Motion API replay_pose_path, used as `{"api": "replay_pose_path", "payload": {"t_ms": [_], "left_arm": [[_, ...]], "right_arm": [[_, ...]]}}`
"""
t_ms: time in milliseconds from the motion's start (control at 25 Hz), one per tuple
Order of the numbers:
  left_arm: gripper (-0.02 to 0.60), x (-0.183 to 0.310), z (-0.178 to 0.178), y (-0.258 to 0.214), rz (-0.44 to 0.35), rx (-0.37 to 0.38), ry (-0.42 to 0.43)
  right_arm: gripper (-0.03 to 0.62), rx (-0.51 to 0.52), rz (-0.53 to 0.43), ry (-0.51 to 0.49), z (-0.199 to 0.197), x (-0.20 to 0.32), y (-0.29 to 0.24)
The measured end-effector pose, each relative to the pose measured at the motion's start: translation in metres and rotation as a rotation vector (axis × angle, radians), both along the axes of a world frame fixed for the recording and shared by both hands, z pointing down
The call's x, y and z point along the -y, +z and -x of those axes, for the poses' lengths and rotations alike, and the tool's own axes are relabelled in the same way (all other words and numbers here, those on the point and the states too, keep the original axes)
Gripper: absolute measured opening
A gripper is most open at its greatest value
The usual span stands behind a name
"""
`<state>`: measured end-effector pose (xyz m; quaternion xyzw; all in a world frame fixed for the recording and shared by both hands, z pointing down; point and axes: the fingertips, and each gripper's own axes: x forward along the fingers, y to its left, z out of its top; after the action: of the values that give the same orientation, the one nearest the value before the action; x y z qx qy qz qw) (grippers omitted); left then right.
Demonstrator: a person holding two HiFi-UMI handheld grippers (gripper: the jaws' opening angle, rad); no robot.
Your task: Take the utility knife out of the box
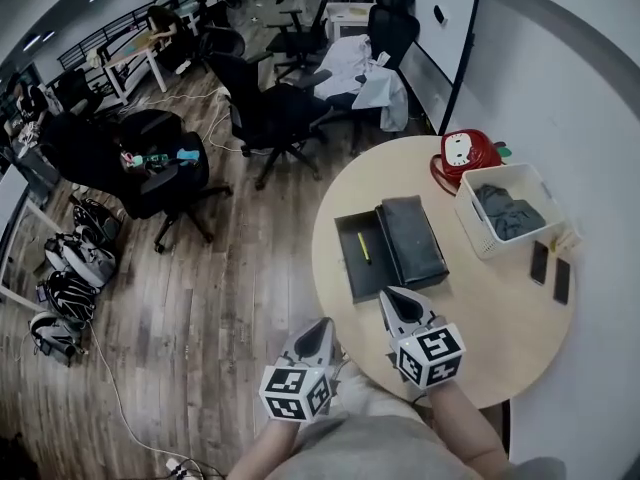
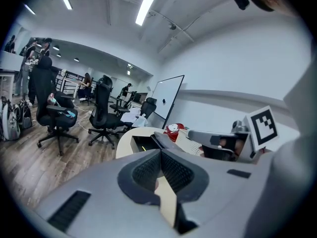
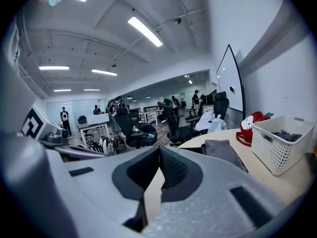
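The left gripper point(image 1: 322, 326), jaws pinched together on nothing, is at the 8 o'clock edge of the table point(image 1: 480, 313). The utility knife point(image 1: 363, 246) lies inside the open box point(image 1: 347, 263) at the table's 9 o'clock. The right gripper point(image 1: 395, 298), also closed and empty, is at the box's 5 o'clock.

We are finding no words, numbers, brand names or signs that we can read in any of the views. The left marker cube point(image 1: 296, 393) on the left hand-held gripper point(image 1: 325, 324) and the right marker cube point(image 1: 428, 356) on the right hand-held gripper point(image 1: 391, 294) are showing only black-and-white square patterns. We are making out no letters or digits in them.
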<state>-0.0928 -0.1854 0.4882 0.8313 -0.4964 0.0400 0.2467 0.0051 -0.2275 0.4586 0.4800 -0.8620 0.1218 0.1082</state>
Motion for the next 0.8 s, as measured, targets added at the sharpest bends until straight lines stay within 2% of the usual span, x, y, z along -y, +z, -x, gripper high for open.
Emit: {"api": "replay_pose_path", "payload": {"t_ms": [320, 800], "left_arm": [[0.003, 0.039, -0.005, 0.017, 0.045, 0.003, -0.01], [0.003, 0.077, 0.001, 0.046, 0.104, -0.008, -0.027]], "right_arm": [[0.0, -0.02, 0.09, 0.015, -0.013, 0.06, 0.04], [0.002, -0.208, 0.235, 0.099, -0.004, 0.141, 0.13]]}}
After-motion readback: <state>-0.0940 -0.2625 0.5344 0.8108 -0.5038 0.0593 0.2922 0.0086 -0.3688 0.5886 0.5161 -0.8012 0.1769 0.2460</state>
